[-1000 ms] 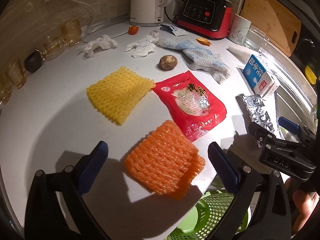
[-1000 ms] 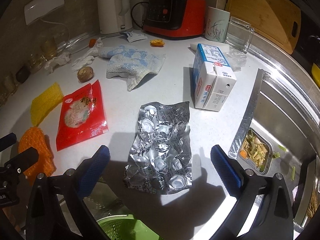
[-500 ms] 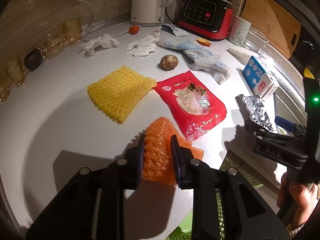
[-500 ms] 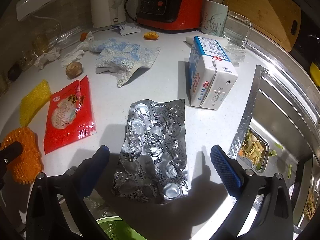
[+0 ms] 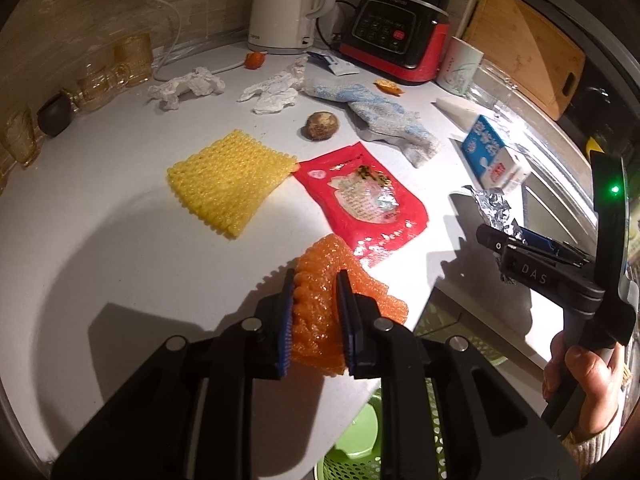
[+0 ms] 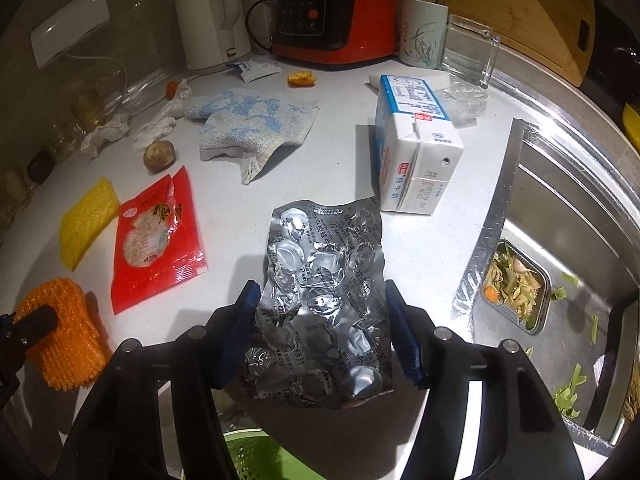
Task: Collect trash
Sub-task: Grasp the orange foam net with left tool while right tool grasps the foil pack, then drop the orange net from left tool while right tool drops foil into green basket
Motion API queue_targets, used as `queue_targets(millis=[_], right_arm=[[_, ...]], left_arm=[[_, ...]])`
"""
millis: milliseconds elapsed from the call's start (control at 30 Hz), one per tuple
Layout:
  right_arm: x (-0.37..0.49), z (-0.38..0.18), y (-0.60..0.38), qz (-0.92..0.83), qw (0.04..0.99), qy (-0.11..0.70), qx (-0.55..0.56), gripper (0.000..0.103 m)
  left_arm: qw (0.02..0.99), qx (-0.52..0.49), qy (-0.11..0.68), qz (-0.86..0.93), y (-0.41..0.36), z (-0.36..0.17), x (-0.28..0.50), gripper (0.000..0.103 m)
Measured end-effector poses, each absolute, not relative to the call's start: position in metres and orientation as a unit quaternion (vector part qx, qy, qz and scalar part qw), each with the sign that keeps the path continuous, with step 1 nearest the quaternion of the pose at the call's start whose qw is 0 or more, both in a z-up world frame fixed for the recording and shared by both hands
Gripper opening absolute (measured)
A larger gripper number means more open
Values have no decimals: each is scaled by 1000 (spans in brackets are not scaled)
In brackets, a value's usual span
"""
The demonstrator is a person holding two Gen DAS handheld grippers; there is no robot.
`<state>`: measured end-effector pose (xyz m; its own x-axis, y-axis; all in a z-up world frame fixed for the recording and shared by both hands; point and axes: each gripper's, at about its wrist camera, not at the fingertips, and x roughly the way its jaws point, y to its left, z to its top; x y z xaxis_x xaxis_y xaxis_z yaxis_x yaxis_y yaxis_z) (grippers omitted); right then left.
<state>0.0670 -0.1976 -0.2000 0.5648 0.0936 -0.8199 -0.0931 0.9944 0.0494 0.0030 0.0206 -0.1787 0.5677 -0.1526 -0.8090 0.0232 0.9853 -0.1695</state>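
Note:
My left gripper (image 5: 315, 280) is shut on a bunched orange foam net (image 5: 320, 320) near the counter's front edge. The net also shows at the far left of the right wrist view (image 6: 68, 344). A crumpled silver blister sheet (image 6: 324, 304) lies between the fingers of my right gripper (image 6: 320, 292). Its jaws are closing, and the blue pads (image 6: 402, 336) have come up to the sheet's side edges without squeezing it. The left wrist view shows that gripper (image 5: 516, 248) held in a hand. A green basket (image 5: 360, 440) sits below the counter edge.
A yellow foam net (image 5: 232, 184), a red packet (image 5: 360, 204), crumpled tissues (image 5: 188, 88), a brown lump (image 5: 322, 126) and a blue-white cloth (image 6: 248, 124) lie on the counter. A milk carton (image 6: 412, 148) lies by the sink (image 6: 560, 220), which holds a scraps tray (image 6: 514, 288).
The left jaws shut on the orange net, bunching it and raising it a little. The right jaws, wide open before, have narrowed onto the silver sheet's edges.

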Motion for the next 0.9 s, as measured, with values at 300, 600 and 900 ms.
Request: queue_targets(millis=[300, 600, 900], right_arm=[[-22, -167, -233, 36, 884, 466, 3, 62], [-118, -201, -250, -16, 859, 508, 68, 63], [-159, -218, -241, -41, 855, 505, 113, 63]], left_arm=[[841, -7, 489, -232, -41, -170, -48, 20], [778, 69, 541, -311, -90, -219, -76, 37], [785, 86, 522, -324, -77, -197, -81, 72]])
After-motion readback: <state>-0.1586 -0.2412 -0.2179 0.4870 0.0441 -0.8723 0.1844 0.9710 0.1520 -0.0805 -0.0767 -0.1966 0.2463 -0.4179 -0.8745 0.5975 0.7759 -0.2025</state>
